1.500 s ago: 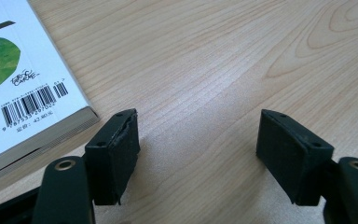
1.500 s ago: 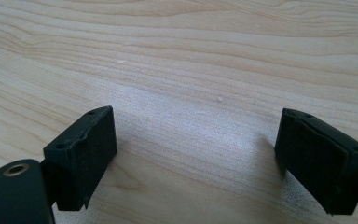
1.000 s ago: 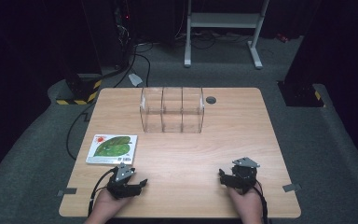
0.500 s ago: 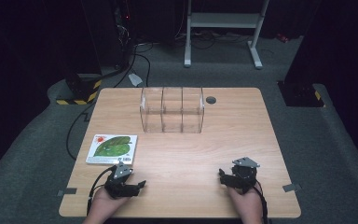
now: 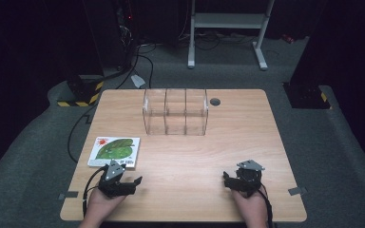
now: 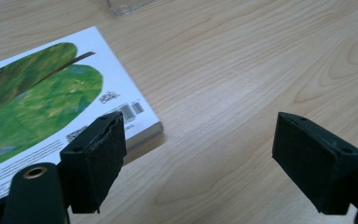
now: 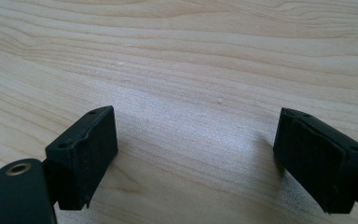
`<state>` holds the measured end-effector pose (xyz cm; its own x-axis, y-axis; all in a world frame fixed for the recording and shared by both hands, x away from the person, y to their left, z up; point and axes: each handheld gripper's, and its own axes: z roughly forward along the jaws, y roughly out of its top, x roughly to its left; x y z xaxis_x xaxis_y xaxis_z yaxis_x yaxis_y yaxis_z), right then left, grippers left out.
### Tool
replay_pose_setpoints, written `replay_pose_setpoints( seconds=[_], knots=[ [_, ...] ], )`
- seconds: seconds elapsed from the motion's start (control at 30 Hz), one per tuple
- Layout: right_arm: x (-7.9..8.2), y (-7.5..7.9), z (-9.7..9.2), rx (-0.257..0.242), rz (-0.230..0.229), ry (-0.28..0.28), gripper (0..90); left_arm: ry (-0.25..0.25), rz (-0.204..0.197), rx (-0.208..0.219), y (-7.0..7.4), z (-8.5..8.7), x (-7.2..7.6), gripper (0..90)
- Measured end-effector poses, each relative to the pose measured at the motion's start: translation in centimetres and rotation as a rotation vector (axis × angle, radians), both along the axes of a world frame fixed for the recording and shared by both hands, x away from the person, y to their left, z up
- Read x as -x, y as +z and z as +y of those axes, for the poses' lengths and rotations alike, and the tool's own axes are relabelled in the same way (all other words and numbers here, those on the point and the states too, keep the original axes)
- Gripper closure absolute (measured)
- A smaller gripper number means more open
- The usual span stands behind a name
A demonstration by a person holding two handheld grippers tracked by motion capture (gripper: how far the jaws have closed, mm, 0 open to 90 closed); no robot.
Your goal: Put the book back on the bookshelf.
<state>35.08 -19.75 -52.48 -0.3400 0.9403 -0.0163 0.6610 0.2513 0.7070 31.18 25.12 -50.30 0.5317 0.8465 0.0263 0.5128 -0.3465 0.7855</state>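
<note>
A white book with green leaves on its cover [image 5: 114, 151] lies flat near the table's left edge; its barcode corner [image 6: 135, 116] sits just beyond my left gripper's pads. My left gripper [image 5: 126, 180] [image 6: 200, 163] rests at the front left, right behind the book, jaws wide apart with nothing between them. At the front right, my right gripper [image 5: 233, 179] [image 7: 196, 158] stands open over bare wood. A clear plastic organiser with three compartments [image 5: 176, 111] stands at the table's far middle, empty as far as I can see.
The wooden table [image 5: 237, 142] has a round cable hole [image 5: 215, 101] at the back right. Dark floor surrounds it, with cables [image 5: 123, 71] at the far left and a white metal stand [image 5: 228, 28] behind.
My left gripper has shifted slightly and turned a little toward the right beside the book. The right gripper has stayed put.
</note>
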Motion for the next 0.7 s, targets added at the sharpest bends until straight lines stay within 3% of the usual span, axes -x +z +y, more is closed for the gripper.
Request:
replay_pose_setpoints(
  seconds=[0.1, 0.23, 0.7],
  knots=[
    [0.0, 0.0, 0.0, 0.001, -0.001, 0.001, 13.1, 0.015, -0.002, -0.009, 0.0, 0.3, -0.2, 16.8],
    [0.0, 0.0, 0.0, -0.003, 0.002, -0.002, 13.2, 0.038, -0.018, -0.062, -0.1, 0.8, -0.5, 15.1],
    [0.0, 0.0, 0.0, -0.002, 0.001, 0.002, 13.2, 0.175, -0.013, -0.007, 0.0, 5.1, -2.0, 12.0]
  ],
)
